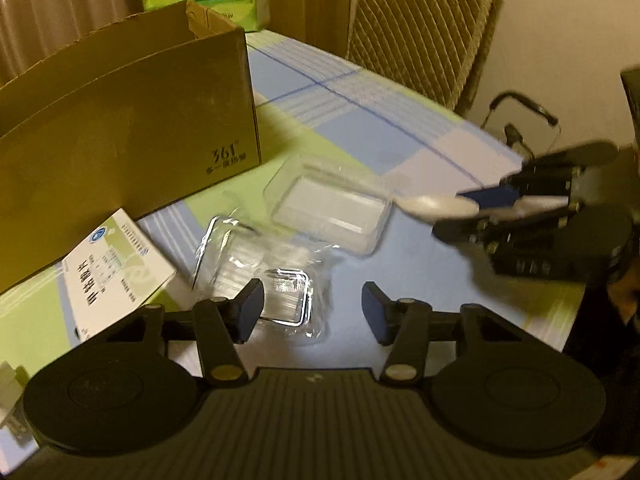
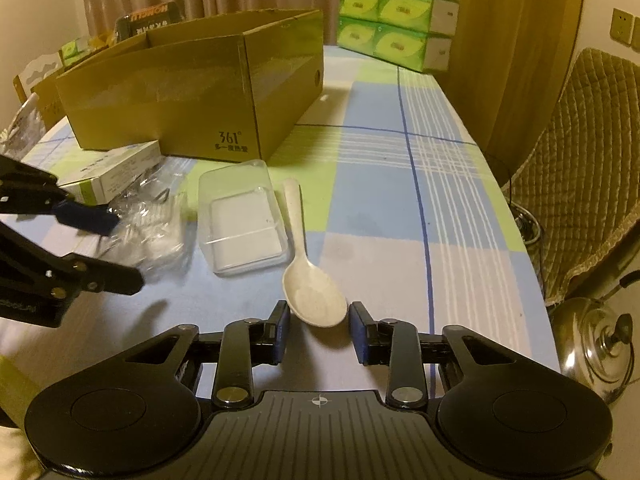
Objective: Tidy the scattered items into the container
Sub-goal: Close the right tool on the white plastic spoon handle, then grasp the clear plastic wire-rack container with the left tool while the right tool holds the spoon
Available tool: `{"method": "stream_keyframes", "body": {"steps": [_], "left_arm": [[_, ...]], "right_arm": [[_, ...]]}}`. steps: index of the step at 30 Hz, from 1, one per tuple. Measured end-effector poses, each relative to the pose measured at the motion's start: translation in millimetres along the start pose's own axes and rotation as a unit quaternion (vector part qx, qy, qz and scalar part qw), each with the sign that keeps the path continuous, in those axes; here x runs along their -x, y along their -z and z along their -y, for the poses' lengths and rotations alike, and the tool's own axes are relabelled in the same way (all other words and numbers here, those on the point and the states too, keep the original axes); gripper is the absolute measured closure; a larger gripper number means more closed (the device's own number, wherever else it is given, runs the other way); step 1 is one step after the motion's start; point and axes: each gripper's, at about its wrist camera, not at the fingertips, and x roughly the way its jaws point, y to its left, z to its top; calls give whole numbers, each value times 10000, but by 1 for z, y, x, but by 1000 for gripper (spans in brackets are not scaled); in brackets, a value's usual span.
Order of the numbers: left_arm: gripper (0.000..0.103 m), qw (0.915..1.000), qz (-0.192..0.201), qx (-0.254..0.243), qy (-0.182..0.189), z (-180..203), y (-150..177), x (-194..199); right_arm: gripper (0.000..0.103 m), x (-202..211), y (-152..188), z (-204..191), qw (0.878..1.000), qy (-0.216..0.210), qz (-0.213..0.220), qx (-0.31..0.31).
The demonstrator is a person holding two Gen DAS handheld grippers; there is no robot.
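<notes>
1. While resting flat on the checked tablecloth [image 2: 400, 200], pinched at its oval bowl by the right gripper [image 2: 319, 320]: off-white spoon [image 2: 314, 296], smooth, handle pointing away toward the open cardboard box [image 2: 192, 92].
2. Just left of the spoon's handle: rigid clear plastic tray [image 2: 240, 224], rectangular.
3. Left gripper [image 1: 314, 314] released, jaws astride a crumpled clear wrapper [image 1: 280, 280]; one pad touching it, the other apart.
4. Beside the wrapper, near the box's foot: white-and-green carton [image 1: 116, 268].
</notes>
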Motion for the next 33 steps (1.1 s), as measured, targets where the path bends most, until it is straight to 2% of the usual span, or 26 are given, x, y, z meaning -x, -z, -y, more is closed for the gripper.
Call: {"method": "stream_keyframes", "body": {"steps": [7,10,12,14,18,20,22,23,24,25,27,33], "left_arm": [[55,9997,-192,52,-126,-12,18,18],[55,9995,-88,293,-101,-18,27,30],[51,9987,26,508,-67,-22,30,35],[40,9968,113,774,-154,-25,31,37],[37,9907,159,1334,-206,-28,27,28],[37,9891,97,1454,-211,-26,25,19],[41,9880,10,1510,-325,-23,23,10],[50,9875,-47,1520,-404,-21,23,6],[55,9876,-60,1508,-432,-20,23,3],[65,9880,-51,1482,-439,-19,24,3],[68,9889,-66,1389,-532,-17,23,3],[71,9902,-124,1328,-411,-19,31,14]], "right_arm": [[73,5,3,-6,10000,-49,28,-19],[73,5,4,-8,10000,-42,38,-33],[73,5,5,-9,10000,-21,41,-50],[73,6,5,-9,10000,0,60,-80],[73,9,5,-7,9999,25,103,-88],[73,10,5,-6,9999,11,128,-85],[72,10,5,-6,9999,-17,129,-46],[67,9,6,-6,9999,-34,129,-31],[62,9,6,-5,9999,-55,136,-21],[52,8,6,-5,9999,-69,155,-19],[49,7,5,-4,9997,-94,207,-24],[49,-5,-2,-3,9996,-126,240,43]]}}
